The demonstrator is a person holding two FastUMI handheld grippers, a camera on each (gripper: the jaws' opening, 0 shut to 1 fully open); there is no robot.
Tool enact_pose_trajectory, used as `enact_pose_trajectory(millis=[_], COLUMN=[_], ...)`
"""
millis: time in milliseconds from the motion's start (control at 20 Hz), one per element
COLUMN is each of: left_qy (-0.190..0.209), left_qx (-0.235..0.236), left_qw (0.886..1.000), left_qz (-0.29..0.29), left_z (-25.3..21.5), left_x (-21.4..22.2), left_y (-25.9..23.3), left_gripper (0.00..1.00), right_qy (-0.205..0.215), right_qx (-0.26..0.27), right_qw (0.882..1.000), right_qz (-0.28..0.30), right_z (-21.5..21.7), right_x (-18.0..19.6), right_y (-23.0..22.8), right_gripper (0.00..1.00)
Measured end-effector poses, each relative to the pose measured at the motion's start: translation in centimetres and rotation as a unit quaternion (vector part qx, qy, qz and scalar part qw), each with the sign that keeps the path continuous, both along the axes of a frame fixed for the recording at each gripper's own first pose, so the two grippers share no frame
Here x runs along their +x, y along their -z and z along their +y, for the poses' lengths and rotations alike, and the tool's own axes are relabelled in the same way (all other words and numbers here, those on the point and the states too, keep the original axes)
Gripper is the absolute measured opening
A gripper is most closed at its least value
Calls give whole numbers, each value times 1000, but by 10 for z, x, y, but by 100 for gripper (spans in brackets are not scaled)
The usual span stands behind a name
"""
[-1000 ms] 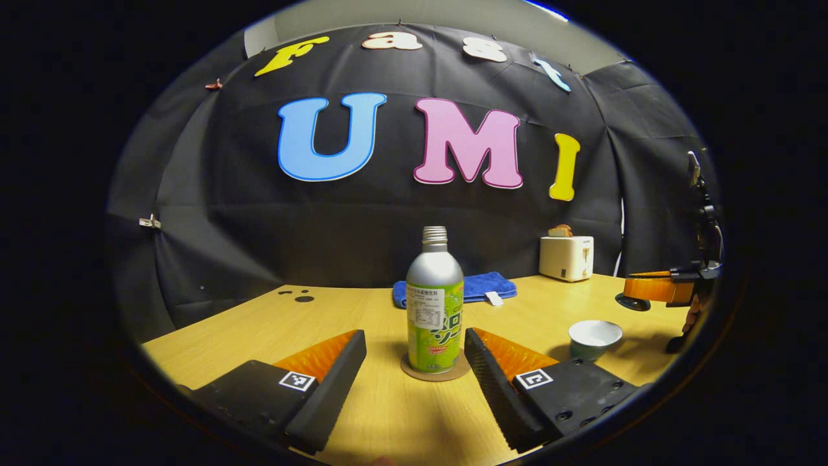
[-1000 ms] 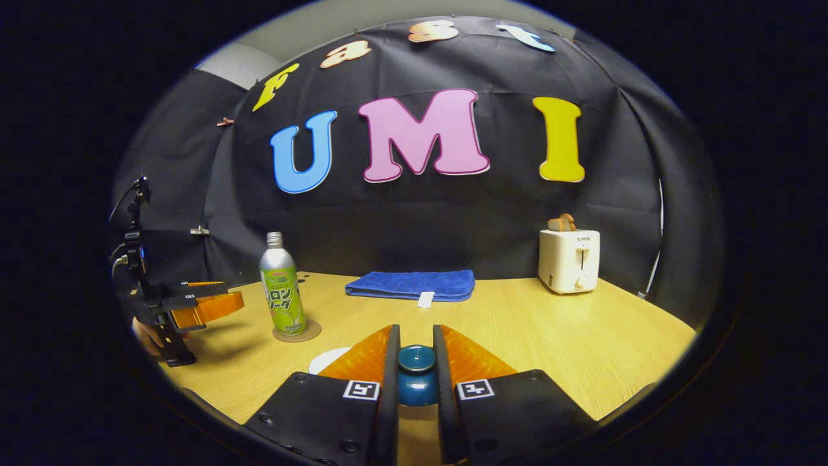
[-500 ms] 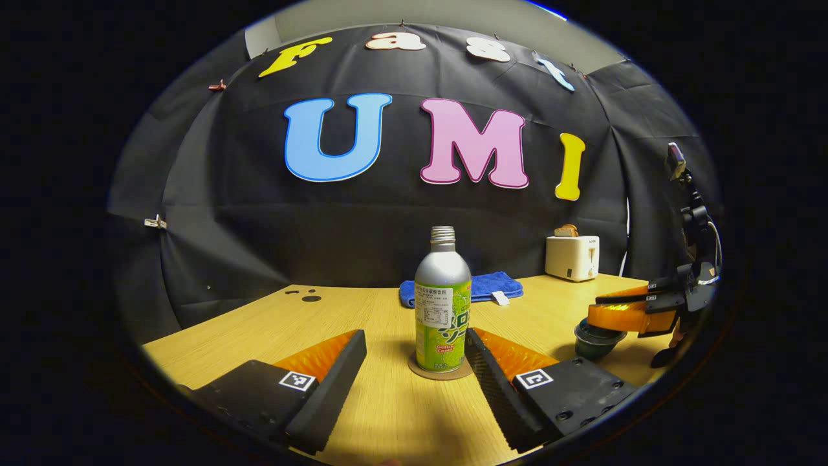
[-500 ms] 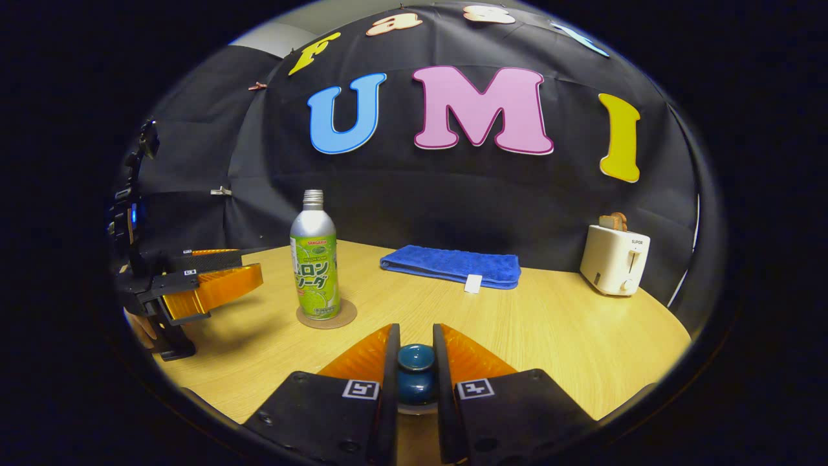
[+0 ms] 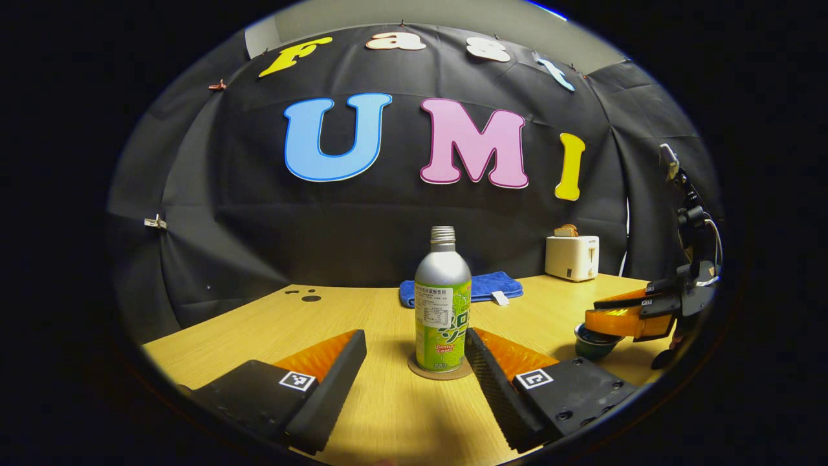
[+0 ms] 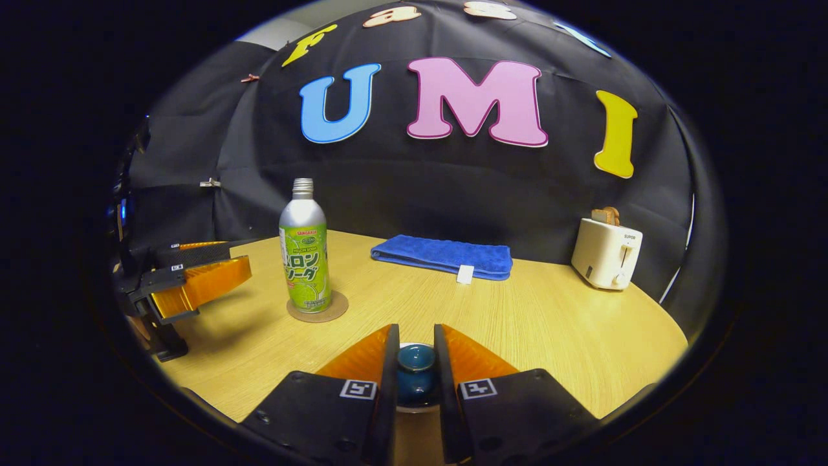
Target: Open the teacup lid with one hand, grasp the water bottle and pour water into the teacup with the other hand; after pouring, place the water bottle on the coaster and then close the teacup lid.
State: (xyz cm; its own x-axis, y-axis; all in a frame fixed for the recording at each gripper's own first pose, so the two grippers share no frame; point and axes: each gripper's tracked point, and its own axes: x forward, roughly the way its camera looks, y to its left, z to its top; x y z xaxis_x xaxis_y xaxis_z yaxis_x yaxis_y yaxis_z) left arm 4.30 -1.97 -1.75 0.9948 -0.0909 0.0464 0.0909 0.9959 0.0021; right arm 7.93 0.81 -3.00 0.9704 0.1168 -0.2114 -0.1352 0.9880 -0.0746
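The bottle [image 6: 304,249] is silver above, with a lime-green label and a white panel; its coaster [image 6: 317,307] is brown. The lid [image 6: 416,375] is teal. The cup [image 5: 592,344] is dark green. Both grippers' fingers [image 6: 369,359] are orange and black. The towel [image 6: 442,256] is blue, the toaster [image 6: 606,253] cream, the table [image 6: 569,323] light wood.
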Motion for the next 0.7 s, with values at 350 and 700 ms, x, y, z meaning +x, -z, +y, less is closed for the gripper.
enact_pose_trajectory(millis=[350,700], left_qy=[0,-12], left_qx=[0,-1], left_qw=[1000,1000], left_qz=[0,0], left_z=[-3,-11], left_x=[-7,-18], left_y=[0,1], left_gripper=[97,97], right_qy=[15,72], right_qx=[26,44], right_qw=[995,990], right_qz=[-93,-110], right_z=[-11,-36], right_x=[-22,-41], right_y=[-33,-34], right_gripper=[89,98])
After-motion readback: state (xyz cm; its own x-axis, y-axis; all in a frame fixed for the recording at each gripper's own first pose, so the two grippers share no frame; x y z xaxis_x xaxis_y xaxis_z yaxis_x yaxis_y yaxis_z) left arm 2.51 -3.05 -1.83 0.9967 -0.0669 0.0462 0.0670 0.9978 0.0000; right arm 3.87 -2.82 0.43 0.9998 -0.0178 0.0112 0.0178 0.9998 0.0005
